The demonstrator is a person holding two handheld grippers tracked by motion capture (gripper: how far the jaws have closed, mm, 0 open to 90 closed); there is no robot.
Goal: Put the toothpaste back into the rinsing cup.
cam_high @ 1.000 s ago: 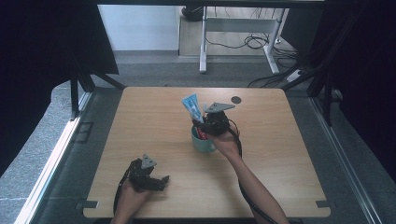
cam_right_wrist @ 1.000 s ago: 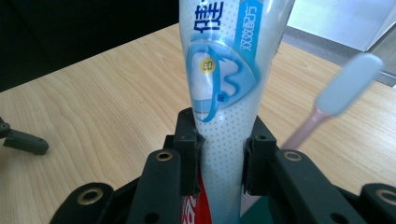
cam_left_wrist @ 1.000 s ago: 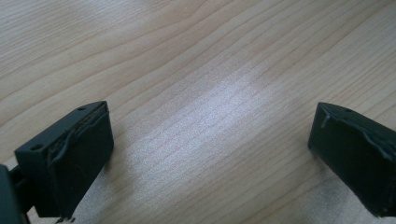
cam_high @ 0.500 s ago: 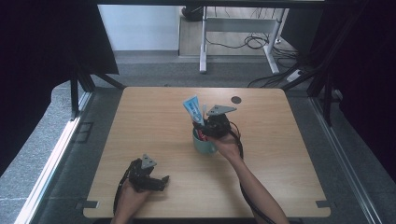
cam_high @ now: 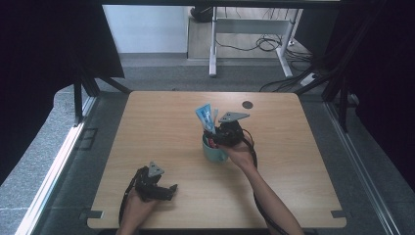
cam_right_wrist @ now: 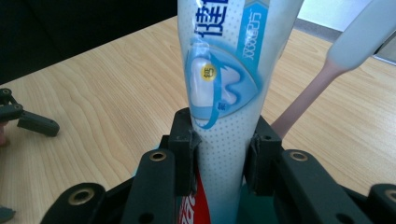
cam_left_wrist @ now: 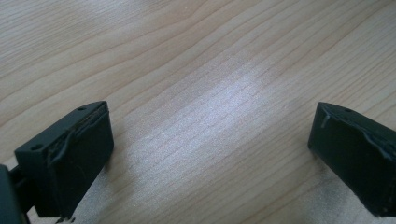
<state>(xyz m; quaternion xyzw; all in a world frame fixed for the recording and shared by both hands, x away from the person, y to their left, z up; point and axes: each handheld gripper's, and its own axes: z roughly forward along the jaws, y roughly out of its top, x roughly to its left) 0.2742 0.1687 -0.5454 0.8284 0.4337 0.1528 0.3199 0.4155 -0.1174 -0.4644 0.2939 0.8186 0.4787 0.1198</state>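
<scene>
At frame centre, my right claw (cam_right_wrist: 219, 154) is easing its jaws off the toothpaste tube (cam_right_wrist: 229, 93) now standing in the teal cup (cam_high: 214, 149); my left claw (cam_high: 155, 183) is resting open.

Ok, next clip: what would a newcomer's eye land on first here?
The blue-and-white toothpaste tube, standing upright in the teal cup at the table's middle, clamped by the right gripper. A pink-stemmed toothbrush leans beside it. Near the front edge, the left gripper rests open on bare wood.
</scene>
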